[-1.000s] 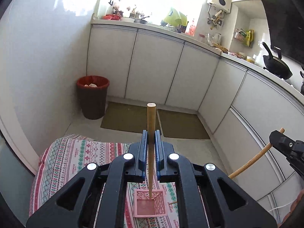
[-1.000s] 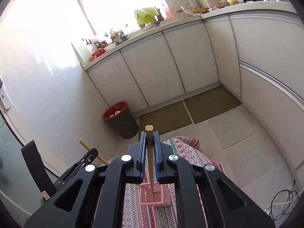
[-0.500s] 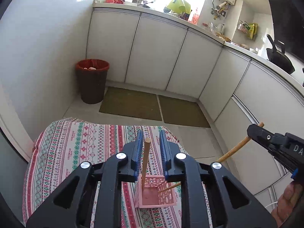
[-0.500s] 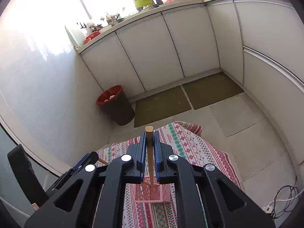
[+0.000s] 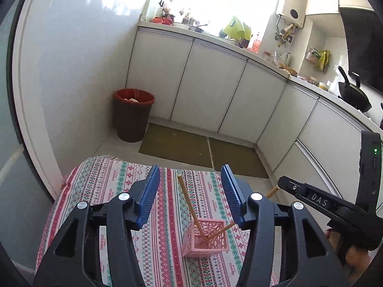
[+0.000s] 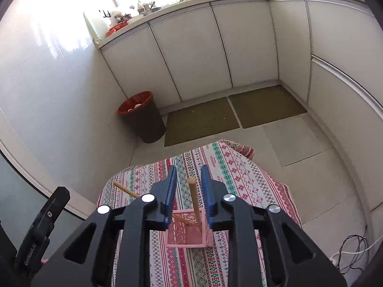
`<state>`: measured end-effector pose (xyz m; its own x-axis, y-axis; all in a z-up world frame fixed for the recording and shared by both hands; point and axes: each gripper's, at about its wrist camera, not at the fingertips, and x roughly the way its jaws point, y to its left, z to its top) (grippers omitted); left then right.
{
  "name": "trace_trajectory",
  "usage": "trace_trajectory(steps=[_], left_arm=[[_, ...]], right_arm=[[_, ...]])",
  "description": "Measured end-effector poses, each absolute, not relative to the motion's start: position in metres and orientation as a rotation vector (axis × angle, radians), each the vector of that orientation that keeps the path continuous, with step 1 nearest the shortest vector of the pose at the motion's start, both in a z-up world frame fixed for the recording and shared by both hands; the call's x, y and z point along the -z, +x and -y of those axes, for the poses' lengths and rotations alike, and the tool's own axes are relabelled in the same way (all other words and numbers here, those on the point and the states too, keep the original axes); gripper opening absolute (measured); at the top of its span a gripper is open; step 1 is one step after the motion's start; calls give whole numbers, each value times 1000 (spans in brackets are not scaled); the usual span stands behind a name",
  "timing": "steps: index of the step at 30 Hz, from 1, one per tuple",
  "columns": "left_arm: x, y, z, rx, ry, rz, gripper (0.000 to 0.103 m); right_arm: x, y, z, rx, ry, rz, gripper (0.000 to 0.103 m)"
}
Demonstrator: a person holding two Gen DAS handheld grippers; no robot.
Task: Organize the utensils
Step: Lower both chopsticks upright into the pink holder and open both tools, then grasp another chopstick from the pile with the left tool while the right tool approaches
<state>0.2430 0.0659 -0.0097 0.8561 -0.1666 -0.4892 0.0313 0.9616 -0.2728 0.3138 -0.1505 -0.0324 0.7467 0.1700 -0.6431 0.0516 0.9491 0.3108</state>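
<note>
A pink lattice basket (image 5: pixel 205 240) stands on the patterned tablecloth (image 5: pixel 115 186). Two wooden sticks stand in it. One stick (image 5: pixel 188 203) leans left, free between the wide-open jaws of my left gripper (image 5: pixel 190 197). The other stick (image 5: pixel 219 232) leans right; its top (image 5: pixel 273 191) shows beside my right gripper's body. In the right wrist view, the basket (image 6: pixel 188 229) sits under my right gripper (image 6: pixel 188 191), whose jaws stand apart around a stick (image 6: pixel 194 202) without touching it. The second stick (image 6: pixel 126 191) leans left there.
The small table's far edge (image 6: pixel 229 143) drops to a tiled floor with two olive mats (image 5: pixel 177 143). A red-lined bin (image 5: pixel 132 114) stands by white cabinets (image 5: pixel 205 88). Cables (image 6: pixel 352 251) lie on the floor at the right.
Both grippers have opened and let go of their sticks, which now stand leaning in the pink basket. The left gripper has opened wide and drawn back; the right has opened a little.
</note>
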Motion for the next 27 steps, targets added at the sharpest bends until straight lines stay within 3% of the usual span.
trace_trajectory(steps=[3, 5, 6, 8, 13, 19, 27], left_arm=[[7, 227, -58, 96, -222, -538, 66], [6, 212, -53, 91, -198, -532, 79], [6, 204, -48, 88, -178, -533, 80], [6, 192, -39, 85, -148, -550, 84], [8, 154, -21, 56, -115, -591, 96], [32, 132, 7, 100, 14, -775, 96], [108, 131, 45, 254, 223, -1027, 96]], right_arm=[[29, 296, 153, -58, 332, -724, 35], [25, 277, 158, -53, 337, -716, 51], [23, 267, 161, -41, 337, -704, 56], [20, 241, 169, 7, 329, -676, 76], [23, 180, 195, 129, 308, -643, 95], [45, 122, 223, 240, 219, -716, 96], [122, 53, 261, 259, 382, -878, 96]])
